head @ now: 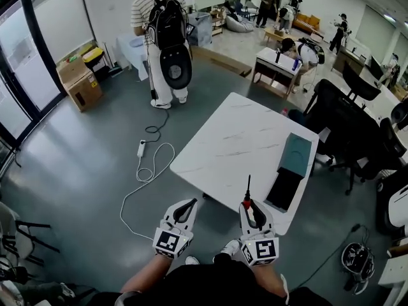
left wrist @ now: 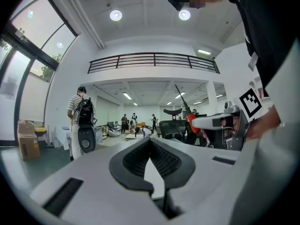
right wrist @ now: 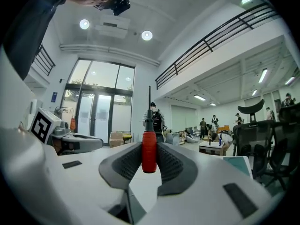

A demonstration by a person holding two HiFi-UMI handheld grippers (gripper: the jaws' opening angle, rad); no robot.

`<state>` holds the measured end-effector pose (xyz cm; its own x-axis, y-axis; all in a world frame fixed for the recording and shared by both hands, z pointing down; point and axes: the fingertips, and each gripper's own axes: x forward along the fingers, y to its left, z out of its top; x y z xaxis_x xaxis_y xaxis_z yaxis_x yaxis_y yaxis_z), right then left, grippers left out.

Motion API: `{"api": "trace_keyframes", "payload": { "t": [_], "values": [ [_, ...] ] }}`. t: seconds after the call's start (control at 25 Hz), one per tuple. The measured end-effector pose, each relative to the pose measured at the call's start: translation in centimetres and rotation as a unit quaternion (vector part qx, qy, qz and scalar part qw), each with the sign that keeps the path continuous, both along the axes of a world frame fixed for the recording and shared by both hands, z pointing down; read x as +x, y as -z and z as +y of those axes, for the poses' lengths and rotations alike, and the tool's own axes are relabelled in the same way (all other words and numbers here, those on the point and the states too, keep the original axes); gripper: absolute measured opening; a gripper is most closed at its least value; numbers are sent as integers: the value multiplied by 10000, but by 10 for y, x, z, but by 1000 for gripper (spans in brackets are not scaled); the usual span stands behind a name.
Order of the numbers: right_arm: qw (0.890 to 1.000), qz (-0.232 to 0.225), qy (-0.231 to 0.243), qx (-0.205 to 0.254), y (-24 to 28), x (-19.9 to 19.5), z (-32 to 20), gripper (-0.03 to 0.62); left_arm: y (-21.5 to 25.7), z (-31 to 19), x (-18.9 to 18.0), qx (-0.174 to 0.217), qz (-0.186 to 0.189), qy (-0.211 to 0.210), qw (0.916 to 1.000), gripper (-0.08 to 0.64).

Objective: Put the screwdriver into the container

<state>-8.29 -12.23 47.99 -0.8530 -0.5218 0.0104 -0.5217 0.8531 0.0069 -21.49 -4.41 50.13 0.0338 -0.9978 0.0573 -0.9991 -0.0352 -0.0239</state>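
A: Right claw point(right wrist: 149, 144): jaws partly open, clamped on the red handle of the screwdriver point(right wrist: 149, 150). The shaft sticks out past the tips, pointing to 12 o'clock in the head view.

B: Left claw?

A: Left claw point(left wrist: 150, 142): jaw tips together, nothing between them. It sits at 9 o'clock of the right one, just beside it.

B: Container?

A: Container point(head: 284, 190) is a black box on the white table point(head: 236, 139), near the table's right edge. It's at 2 o'clock from the right claw, not touching it. A teal box point(head: 295, 155) touches its far end, at 12 o'clock.

B: Screwdriver vs table?

A: In the head view the shaft crosses the near table edge. It's clear of the container.

B: Surroundings?

A: Person with a black backpack point(head: 167, 24) stands on the floor at 11 o'clock, well apart. A white cable point(head: 150, 171) and a power strip point(head: 141, 148) are on the floor at 10 o'clock of the left claw. Black office chairs point(head: 357, 126) are at 3 o'clock of the table.
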Motion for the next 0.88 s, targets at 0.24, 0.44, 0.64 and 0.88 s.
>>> {"api": "trace_keyframes", "payload": {
  "t": [0.24,0.44,0.64,0.88],
  "values": [
    [9996,-82,-253,-9,-5,28,-64,111,-1,-74,30,-2,-77,-327,9994,6],
    [9983,-162,-531,-179,-18,54,-109,110,-8,-123,53,-69,-163,-632,9978,6],
    [9959,-231,-797,-371,-27,80,-143,111,-7,-160,71,-123,-298,-858,9958,6],
    [9939,-194,-1056,-251,-28,106,-176,110,-9,-195,81,-142,55,-869,9961,6]
  ]
}}
